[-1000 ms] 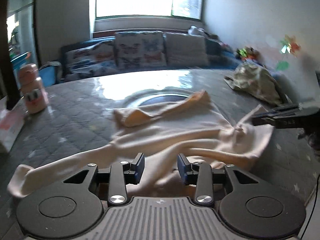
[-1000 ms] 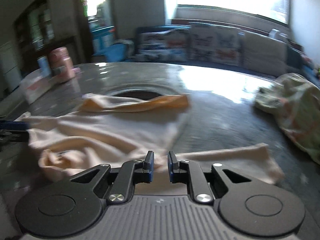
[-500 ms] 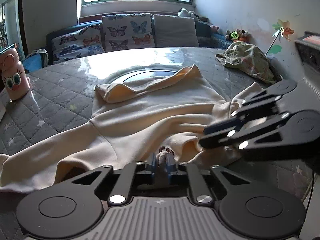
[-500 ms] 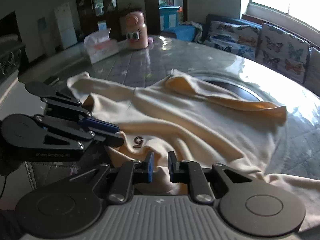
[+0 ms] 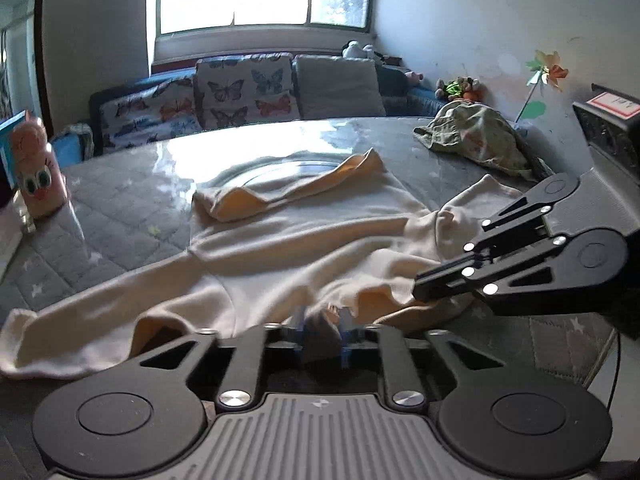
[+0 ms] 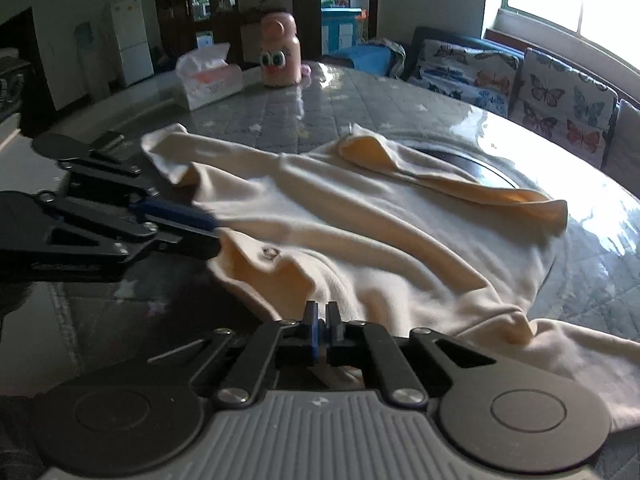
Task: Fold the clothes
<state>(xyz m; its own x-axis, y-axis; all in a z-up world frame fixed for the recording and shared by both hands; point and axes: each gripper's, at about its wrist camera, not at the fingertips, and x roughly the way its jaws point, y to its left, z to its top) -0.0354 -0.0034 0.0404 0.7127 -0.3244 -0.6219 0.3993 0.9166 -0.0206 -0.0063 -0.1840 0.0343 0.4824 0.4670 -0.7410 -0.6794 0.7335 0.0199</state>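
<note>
A cream long-sleeved top (image 5: 300, 240) (image 6: 380, 232) lies spread and rumpled on the grey quilted table (image 5: 120, 216), its collar end toward the far side. My left gripper (image 5: 322, 326) (image 6: 218, 236) is at the near hem. Its jaws are opening, with a printed fold of the hem loose between them. My right gripper (image 6: 321, 316) (image 5: 416, 292) is shut, its tips against the same hem a little to the right. No cloth shows between its pads. One sleeve trails off to the left, the other to the right.
A pink cartoon bottle (image 5: 36, 176) (image 6: 280, 56) and a tissue box (image 6: 208, 76) stand at the table's left side. A crumpled green patterned garment (image 5: 476, 140) lies at the far right. Butterfly cushions (image 5: 244, 92) line a sofa behind the table. The near table edge is just under both grippers.
The left jaws, tight on the fold half a second ago, now stand wider around it. The right jaws have closed and sit closer to the hem.
</note>
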